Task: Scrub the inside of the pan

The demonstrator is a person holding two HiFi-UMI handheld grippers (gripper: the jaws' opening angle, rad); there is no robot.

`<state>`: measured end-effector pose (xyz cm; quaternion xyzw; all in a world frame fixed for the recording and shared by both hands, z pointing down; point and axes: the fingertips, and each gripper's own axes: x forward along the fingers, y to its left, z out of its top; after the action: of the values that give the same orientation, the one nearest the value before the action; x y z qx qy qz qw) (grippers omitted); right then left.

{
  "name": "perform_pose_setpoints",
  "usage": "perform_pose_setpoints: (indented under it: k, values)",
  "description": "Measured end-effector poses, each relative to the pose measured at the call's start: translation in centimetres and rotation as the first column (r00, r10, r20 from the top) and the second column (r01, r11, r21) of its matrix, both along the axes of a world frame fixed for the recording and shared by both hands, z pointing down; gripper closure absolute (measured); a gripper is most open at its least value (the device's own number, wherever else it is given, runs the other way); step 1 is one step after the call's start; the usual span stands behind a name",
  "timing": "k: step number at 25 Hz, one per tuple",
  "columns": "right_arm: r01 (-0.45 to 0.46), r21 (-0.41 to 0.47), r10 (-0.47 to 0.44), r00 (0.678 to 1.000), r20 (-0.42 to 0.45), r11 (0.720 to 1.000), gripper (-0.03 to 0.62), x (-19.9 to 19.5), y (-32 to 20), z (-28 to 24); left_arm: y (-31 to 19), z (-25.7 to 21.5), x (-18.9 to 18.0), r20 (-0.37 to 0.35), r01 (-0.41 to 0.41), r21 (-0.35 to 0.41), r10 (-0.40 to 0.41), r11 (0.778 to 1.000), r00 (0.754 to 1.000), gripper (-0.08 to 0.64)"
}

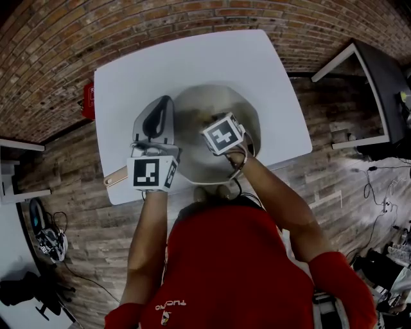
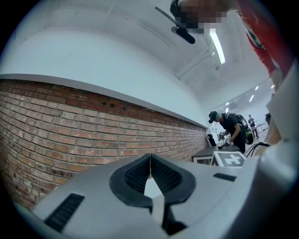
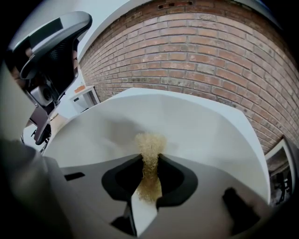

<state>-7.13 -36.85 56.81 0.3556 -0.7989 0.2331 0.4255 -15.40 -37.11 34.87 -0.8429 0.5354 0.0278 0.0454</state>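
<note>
on the white table (image 1: 192, 58) sits the pale pan (image 1: 252, 115), with a wooden handle (image 1: 115, 177) showing just beside our left gripper (image 2: 150, 158). its 2 jaws meet tip to tip on nothing and point at a brick wall (image 2: 70, 126). our right gripper (image 3: 150, 156) pinches a tan scrubber (image 3: 149, 142) inside the pan, its tip seemingly touching the floor.

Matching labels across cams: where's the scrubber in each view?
Head view: scrubber, a brownish bit in the pan, just beyond the right claw, mostly hidden.
Left gripper view: not in it; left claw shut, empty.
Right gripper view: centre, pinched in the right claw.
Shared landmark: the brick wall, in all three.
</note>
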Motion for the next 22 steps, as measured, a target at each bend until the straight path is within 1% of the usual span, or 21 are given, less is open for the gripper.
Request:
perform_pose_setpoints:
  k: [3,7,9,11,14,17,19,22]
  values:
    - [0.022,0.012,-0.023,0.999,0.038,1.0,0.506,-1.0,0.5,-0.9,-0.1,0.0,0.2,-0.001,0.0,0.001,0.0,1.0,1.0,0.545]
    - [0.084,0.02,-0.085,0.992,0.094,0.996,0.506,-3.8,1.7,-1.9,-0.1,-0.1,0.0,-0.001,0.012,0.001,-0.012,1.0,1.0,0.545]
    - [0.114,0.002,-0.113,0.987,0.118,0.994,0.506,-5.0,2.7,-2.0,-0.1,-0.2,-0.3,0.0,0.021,0.002,-0.021,1.0,1.0,0.545]
    - [0.151,-0.025,-0.147,0.982,0.123,0.988,0.506,-5.9,3.6,-1.6,-0.1,-0.2,-0.6,0.0,0.03,0.003,-0.03,1.0,1.0,0.545]
    - [0.222,-0.062,-0.215,0.972,0.096,0.973,0.506,-6.6,4.7,-0.8,-0.1,-0.3,-0.9,-0.002,0.036,0.003,-0.036,0.999,0.999,0.545]
    - [0.272,-0.066,-0.27,0.962,0.04,0.96,0.506,-6.2,5.1,0.1,-0.1,-0.2,-0.8,-0.001,0.036,0.001,-0.036,0.999,0.999,0.545]
    - [0.283,-0.075,-0.283,0.959,0.004,0.956,0.506,-5.5,5.1,0.6,0.0,-0.1,-0.6,-0.002,0.033,0.001,-0.033,0.999,0.999,0.545]
    - [0.268,-0.101,-0.273,0.962,-0.032,0.958,0.506,-4.0,5.0,1.0,0.0,-0.1,-0.1,-0.003,0.027,0.003,-0.027,1.0,1.0,0.545]
